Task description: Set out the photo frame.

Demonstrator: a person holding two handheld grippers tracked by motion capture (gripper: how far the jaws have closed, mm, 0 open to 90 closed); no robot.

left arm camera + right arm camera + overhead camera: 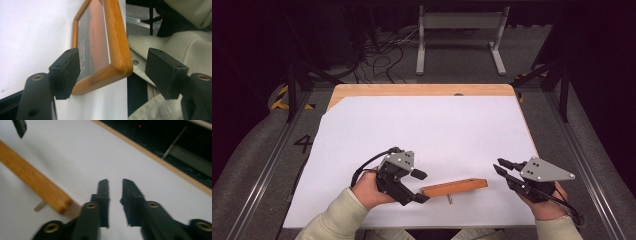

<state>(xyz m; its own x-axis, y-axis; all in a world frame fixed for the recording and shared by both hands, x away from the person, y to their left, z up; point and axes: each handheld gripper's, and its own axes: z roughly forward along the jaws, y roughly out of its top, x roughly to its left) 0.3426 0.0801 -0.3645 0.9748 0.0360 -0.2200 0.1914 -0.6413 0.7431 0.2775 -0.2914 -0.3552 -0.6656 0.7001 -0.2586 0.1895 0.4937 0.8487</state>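
The worktop (362,95), under its white sheet (427,135), is carrying one wooden picture frame (454,187), standing on edge near the 6 o'clock edge. The left tool (418,186) is gaping wide around the frame's corner (120,67), pads clear of the wood. It should be backing straight off so the frame is not tipped. The right tool (502,166), at the frame's 3 o'clock, is nearly closed on nothing. Counted: two tools, one frame, one thin metal prop (39,205) under it.
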